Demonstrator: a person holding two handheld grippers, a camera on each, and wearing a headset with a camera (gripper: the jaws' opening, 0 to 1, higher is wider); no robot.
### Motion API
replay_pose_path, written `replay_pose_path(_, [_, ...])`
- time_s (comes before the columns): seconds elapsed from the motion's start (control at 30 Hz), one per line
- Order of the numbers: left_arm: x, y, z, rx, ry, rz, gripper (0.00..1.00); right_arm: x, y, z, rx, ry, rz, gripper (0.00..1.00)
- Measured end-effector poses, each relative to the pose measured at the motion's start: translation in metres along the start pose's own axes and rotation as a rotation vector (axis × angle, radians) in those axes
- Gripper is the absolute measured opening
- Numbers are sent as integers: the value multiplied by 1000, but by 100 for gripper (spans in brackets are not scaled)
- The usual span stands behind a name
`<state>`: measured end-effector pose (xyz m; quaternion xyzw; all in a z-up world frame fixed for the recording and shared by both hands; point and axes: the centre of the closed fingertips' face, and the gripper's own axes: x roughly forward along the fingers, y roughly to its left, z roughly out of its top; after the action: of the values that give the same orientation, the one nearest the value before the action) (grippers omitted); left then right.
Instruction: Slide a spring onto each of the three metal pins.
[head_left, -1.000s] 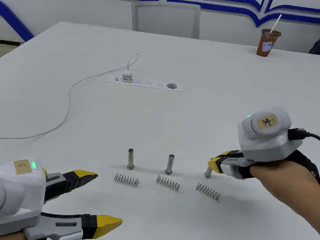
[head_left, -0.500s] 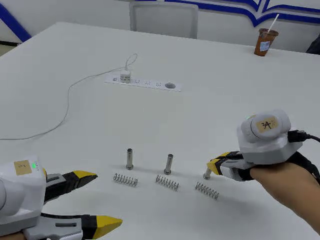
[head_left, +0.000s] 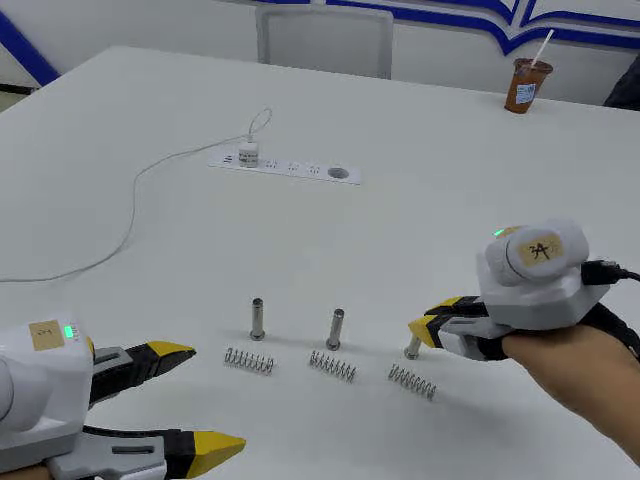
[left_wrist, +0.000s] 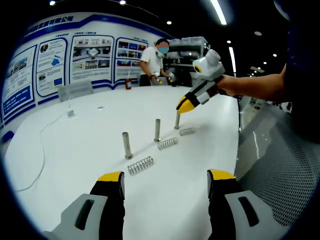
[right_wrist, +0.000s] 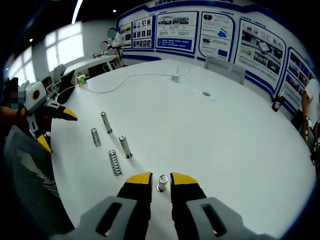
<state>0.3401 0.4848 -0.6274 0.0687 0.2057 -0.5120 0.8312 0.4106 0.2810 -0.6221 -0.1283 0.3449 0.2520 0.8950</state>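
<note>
Three metal pins stand in a row on the white table (head_left: 420, 200): left pin (head_left: 257, 318), middle pin (head_left: 336, 328), right pin (head_left: 413, 347). In front of each lies a spring: left spring (head_left: 249, 360), middle spring (head_left: 334, 366), right spring (head_left: 412, 381). My right gripper (head_left: 420, 330) has its yellow tips at the top of the right pin (right_wrist: 162, 183), and its jaws close narrowly on either side of it. My left gripper (head_left: 200, 395) hangs open at the near left, some way short of the left spring (left_wrist: 140, 165), with nothing between its jaws.
A power strip (head_left: 290, 167) with a charger and a long white cable (head_left: 135, 215) lies farther back. A drink cup with a straw (head_left: 525, 85) stands at the far right. A chair (head_left: 325, 40) sits beyond the table. A person (left_wrist: 157, 62) stands in the background.
The right gripper has edged slightly left and down onto the right pin. The headset camera tilted a little. The left gripper has held still.
</note>
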Motion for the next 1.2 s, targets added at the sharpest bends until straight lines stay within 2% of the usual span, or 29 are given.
replay_pose_path(0.2, [0, 0, 0, 1, 0, -1, 69, -6, -1, -4, -5, -1, 1, 15])
replay_pose_path(0.33, [1, 0, 1, 2, 1, -3, 68, -10, 2, -12, -12, 10, 15, 15])
replay_pose_path(0.7, [1, -2, 0, 6, 9, -8, 68, -9, 13, -47, -65, 82, 86, 17])
replay_pose_path(1.0, [2, -4, 0, 7, 13, -10, 68, -2, 24, -64, -114, 137, 157, 18])
replay_pose_path(1.07, [2, -4, 0, 5, 14, -9, 68, 0, 24, -68, -143, 154, 159, 17])
replay_pose_path(1.2, [2, -4, -1, 4, 16, -7, 68, 3, 26, -70, -154, 167, 177, 17])
